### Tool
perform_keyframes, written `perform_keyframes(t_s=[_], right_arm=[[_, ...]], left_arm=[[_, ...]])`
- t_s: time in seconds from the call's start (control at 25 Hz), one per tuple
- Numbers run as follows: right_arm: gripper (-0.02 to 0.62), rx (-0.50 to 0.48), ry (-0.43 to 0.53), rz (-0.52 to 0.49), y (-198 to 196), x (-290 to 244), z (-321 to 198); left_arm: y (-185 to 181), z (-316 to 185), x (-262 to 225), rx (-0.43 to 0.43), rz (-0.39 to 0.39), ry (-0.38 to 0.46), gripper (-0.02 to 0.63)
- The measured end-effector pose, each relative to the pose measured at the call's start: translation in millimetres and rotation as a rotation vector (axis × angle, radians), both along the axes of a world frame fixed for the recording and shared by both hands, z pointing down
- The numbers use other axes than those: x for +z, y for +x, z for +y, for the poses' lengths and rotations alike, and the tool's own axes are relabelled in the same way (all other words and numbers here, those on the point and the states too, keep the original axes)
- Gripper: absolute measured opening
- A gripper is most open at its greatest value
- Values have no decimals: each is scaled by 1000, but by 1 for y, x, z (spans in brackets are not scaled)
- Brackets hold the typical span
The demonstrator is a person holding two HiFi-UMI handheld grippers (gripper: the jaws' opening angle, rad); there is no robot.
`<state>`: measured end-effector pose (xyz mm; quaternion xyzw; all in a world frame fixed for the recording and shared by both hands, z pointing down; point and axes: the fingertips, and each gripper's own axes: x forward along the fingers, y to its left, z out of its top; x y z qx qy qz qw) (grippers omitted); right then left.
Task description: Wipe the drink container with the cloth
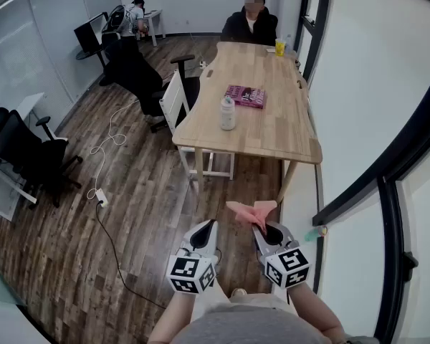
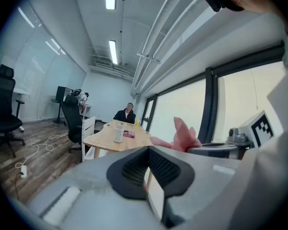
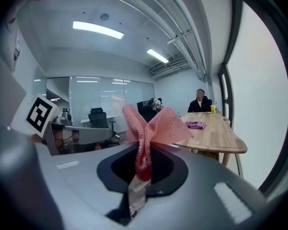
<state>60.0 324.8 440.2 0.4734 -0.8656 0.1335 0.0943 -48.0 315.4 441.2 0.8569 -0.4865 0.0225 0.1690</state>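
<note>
Drink container (image 1: 228,112) stands upright on the wooden table (image 1: 272,131), toward the near end, just beside a pink book (image 1: 245,96) and well apart from both grippers. I read the right gripper (image 1: 264,229) as pinching a pink cloth (image 1: 252,211), which fans out past its tips. Left gripper (image 1: 205,229) — jaws pressed together, nothing between them. A person (image 1: 251,24) sits at the table's far end.

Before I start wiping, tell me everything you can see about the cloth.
The cloth is pink, with an open, net-like weave. The right gripper is shut on a bunched part of it, so two crumpled flaps fan out beyond the jaws. It is held in the air, short of the table.
</note>
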Motion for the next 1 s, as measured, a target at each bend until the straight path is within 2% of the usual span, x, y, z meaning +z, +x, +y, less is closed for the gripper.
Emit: perform_keyframes(t_s=[0.28, 0.44, 0.56, 1.0], right_arm=[[23, 21, 53, -52, 26, -16, 49], [23, -5, 65, -62, 23, -16, 73], [23, -25, 69, -52, 22, -15, 87], [28, -29, 57, -57, 40, -10, 107]], left_arm=[[21, 69, -13, 10, -49, 19, 2], [23, 90, -21, -12, -57, 52, 2], [24, 99, -24, -26, -45, 62, 2], [51, 113, -25, 8, -36, 64, 3]])
